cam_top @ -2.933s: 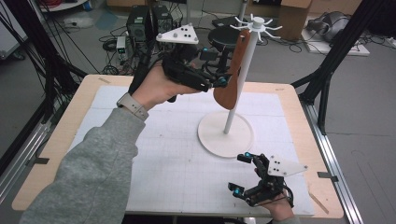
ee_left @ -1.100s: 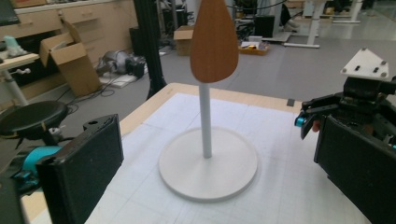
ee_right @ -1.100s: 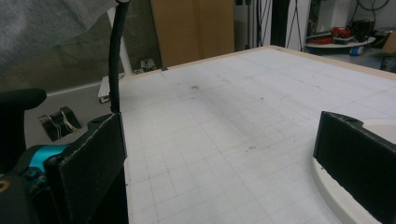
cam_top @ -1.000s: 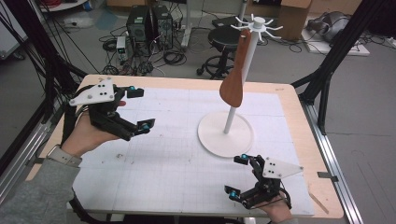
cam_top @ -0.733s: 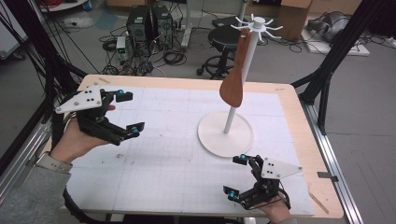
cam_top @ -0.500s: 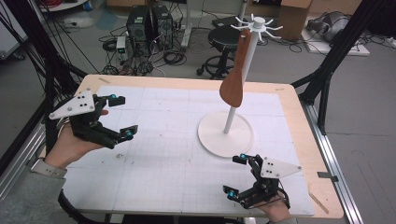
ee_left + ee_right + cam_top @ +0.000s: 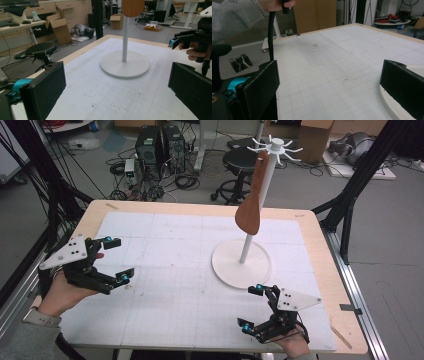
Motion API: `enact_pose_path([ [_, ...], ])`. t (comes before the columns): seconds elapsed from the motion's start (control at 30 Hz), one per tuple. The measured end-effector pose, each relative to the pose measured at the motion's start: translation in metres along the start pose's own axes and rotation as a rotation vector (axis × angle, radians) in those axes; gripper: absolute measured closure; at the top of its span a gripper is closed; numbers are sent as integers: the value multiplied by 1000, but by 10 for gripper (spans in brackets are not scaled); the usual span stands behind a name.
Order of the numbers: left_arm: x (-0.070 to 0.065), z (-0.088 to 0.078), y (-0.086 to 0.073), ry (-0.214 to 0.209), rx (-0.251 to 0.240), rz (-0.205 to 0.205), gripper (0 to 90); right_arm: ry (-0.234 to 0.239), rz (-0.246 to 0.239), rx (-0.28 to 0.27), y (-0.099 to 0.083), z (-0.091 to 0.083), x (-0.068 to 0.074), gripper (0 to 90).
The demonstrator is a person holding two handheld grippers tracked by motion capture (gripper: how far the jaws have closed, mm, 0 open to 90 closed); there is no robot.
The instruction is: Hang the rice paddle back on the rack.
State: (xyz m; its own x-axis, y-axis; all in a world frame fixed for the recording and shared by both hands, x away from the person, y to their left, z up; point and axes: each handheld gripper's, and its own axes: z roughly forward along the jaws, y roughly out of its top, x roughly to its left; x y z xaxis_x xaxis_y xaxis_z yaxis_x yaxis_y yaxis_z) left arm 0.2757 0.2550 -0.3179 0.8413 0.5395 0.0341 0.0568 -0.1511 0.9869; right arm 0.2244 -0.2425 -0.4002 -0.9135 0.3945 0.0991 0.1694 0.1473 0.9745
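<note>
A white stand (image 7: 241, 262) with a round base and a thin pole rises at the middle right of the table. A brown wooden spatula (image 7: 250, 207) hangs from its hooked top (image 7: 275, 145), blade down. My left gripper (image 7: 119, 259) hovers open near the table's left edge, far from the stand, with nothing between its jaws. My right gripper (image 7: 251, 307) sits open at the front edge, just before the base. From the left gripper (image 7: 117, 97) I look at the stand base (image 7: 125, 65) and the spatula's blade (image 7: 132, 7). The right gripper (image 7: 330, 87) is open too.
A white gridded mat (image 7: 175, 270) covers the wooden table (image 7: 320, 250). In the left gripper view the other gripper (image 7: 190, 41) is at the right. In the right gripper view a sleeve and a black cable (image 7: 270, 37) hang at the upper left. Stools, boxes and cables lie on the floor behind.
My left gripper, earlier up at the spatula by the stand, has let go and drawn back to the table's left edge. The spatula stays hanging. The right gripper has not moved.
</note>
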Motion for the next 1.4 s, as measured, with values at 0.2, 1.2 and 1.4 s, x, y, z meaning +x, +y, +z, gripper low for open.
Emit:
enact_pose_path([
  [0.2, -1, -16, -14, 17, -42, -30, 18, -2, 5, 3, 0, 1, 0, 15],
  [1.2, -10, -60, -67, 123, -52, -66, 18, -48, 0, -21, 2, 0, -9, 15],
  [1.4, -14, -65, -77, 126, -40, -68, 18, -91, 10, -32, 2, -5, -10, 15],
])
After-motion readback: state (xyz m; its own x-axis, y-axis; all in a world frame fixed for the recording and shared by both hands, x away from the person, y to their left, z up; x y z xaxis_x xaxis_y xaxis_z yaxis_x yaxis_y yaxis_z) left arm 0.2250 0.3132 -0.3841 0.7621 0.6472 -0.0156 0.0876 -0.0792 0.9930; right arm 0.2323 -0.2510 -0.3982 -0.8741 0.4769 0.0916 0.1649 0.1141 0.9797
